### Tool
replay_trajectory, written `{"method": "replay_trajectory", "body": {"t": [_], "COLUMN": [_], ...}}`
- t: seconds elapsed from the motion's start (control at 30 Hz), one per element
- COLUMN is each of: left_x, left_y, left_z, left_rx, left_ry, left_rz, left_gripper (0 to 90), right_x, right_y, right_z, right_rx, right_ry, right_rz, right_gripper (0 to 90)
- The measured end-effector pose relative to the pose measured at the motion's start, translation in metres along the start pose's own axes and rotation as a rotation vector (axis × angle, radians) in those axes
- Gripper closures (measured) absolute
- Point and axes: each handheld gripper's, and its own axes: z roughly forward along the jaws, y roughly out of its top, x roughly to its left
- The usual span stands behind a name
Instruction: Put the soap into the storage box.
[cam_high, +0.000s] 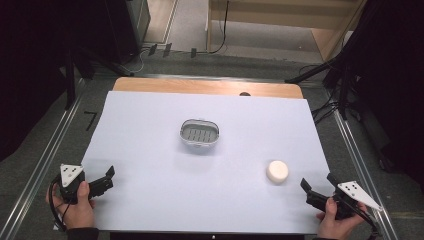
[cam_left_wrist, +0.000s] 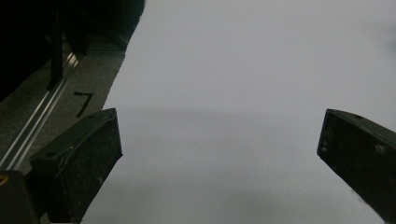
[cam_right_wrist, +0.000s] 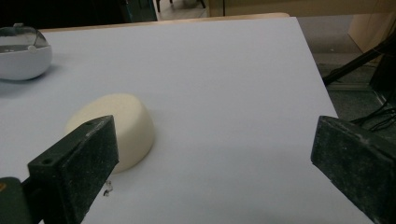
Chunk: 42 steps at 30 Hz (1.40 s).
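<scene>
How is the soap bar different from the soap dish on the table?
The soap bar is cream, solid and round; the soap dish is grey-white, hollow and oval, with a slotted insert. The soap bar is smaller and lies near the right hand-held gripper; the soap dish sits mid-table. Both rest on the white sheet.

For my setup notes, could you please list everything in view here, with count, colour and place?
soap bar: one, cream, round, right front of the sheet, ahead of the right gripper
soap dish: one, white with a grey slotted insert, sheet centre
sheet: one, white, covering the table
table: one, wooden, far edge showing
left gripper: one, black, front left corner, fingers apart, nothing between
right gripper: one, black, front right, fingers apart, nothing between
hands: two, holding the grippers
</scene>
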Motion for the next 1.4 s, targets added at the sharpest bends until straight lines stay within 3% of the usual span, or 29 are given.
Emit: {"method": "replay_trajectory", "body": {"t": [0.17, 0.33, 0.53, 0.83, 0.87, 1.27, 1.4], "left_x": [-0.001, -0.001, -0.002, -0.001, -0.001, -0.002, -0.006], "left_y": [0.0, 0.0, 0.0, 0.0, 0.0, 0.001, 0.001], "left_z": [-0.001, 0.0, 0.0, 0.0, 0.0, 0.002, 0.003], "left_rx": [-0.002, 0.0, 0.006, 0.007, 0.006, 0.016, 0.032], "left_ry": [0.007, 0.014, 0.024, 0.025, 0.026, 0.034, 0.053], "left_rz": [0.007, 0.01, 0.017, 0.003, 0.002, 0.005, 0.047], "left_gripper": [0.1, 0.1, 0.1, 0.1, 0.1, 0.1, 0.1], "right_x": [0.003, 0.006, 0.018, 0.027, 0.026, 0.029, 0.03], "right_y": [0.0, 0.004, 0.015, 0.024, 0.025, 0.042, 0.045], "right_z": [-0.001, -0.001, -0.001, 0.012, 0.014, 0.027, 0.034], "right_rx": [0.037, 0.072, 0.194, 0.326, 0.343, 0.511, 0.566], "right_ry": [0.036, 0.024, 0.053, 0.102, 0.129, 0.141, 0.176], "right_rz": [-0.016, -0.031, -0.171, -0.247, -0.255, -0.341, -0.364], "right_gripper": [0.0, 0.0, 0.0, 0.0, 1.1, 3.9, 8.7]}}
